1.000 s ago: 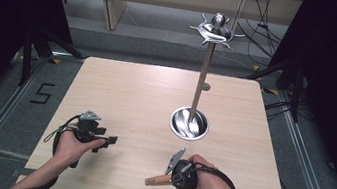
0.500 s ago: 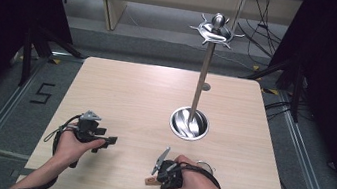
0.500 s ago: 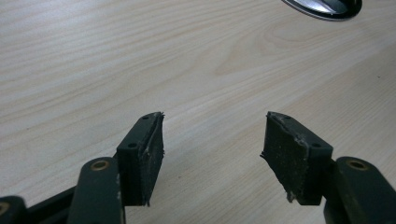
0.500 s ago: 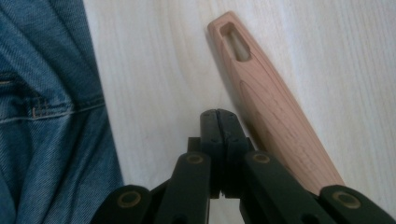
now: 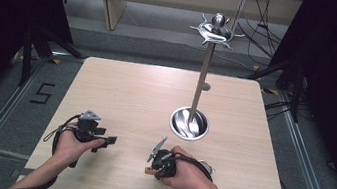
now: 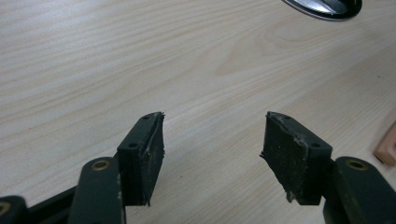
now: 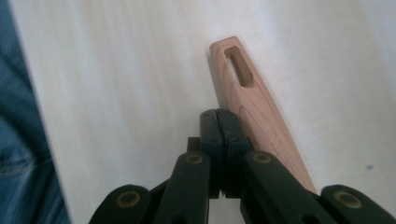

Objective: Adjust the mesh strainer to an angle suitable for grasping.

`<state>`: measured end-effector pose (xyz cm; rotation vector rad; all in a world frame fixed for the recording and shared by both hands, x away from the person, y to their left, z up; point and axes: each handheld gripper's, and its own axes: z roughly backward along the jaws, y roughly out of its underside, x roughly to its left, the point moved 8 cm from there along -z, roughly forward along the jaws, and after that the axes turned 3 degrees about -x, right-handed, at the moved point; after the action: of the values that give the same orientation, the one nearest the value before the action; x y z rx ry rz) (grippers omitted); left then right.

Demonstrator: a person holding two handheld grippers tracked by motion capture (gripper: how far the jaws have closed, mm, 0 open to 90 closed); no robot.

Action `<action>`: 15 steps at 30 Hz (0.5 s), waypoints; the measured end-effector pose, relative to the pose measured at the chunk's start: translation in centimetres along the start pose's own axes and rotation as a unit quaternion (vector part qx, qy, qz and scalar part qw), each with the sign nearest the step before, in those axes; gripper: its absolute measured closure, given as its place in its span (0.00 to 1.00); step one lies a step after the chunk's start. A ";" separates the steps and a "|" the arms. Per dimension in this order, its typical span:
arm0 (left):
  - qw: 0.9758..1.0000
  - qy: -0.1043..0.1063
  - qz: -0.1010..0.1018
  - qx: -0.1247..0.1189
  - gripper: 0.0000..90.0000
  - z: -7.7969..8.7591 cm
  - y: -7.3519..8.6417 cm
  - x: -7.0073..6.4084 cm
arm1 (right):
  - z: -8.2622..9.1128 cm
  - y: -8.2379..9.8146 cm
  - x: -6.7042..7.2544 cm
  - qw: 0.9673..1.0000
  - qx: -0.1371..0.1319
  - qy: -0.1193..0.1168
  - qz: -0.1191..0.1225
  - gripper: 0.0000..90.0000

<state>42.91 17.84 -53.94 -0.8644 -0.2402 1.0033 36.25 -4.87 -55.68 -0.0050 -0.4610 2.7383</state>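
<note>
Pale wooden utensil handle with a slotted end (image 7: 252,102) lies flat on the bench (image 5: 130,99), just beside the right tongs (image 7: 219,114), whose jaws are together and empty. Left tongs (image 6: 212,154) stand apart, empty. It looks light, stiff and thin, best pinched mid-handle across its edges.

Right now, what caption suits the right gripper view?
Shut right gripper beside a wooden handle lying on the table.
</note>
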 end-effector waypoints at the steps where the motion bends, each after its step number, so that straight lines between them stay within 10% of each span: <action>1: 1.000 0.001 -0.001 0.000 0.42 0.0 0.0 0.0 | 0.1 -0.1 -0.2 1.000 -0.002 0.007 -0.023 1.00; 15: 1.000 0.000 0.001 -0.002 0.42 -0.1 0.0 0.0 | 0.1 -0.9 -4.8 0.987 -0.073 0.066 -0.123 0.94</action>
<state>42.99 17.78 -54.04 -0.8671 -0.2416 1.0053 41.03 -5.81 -55.56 -0.1557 -0.5822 2.4389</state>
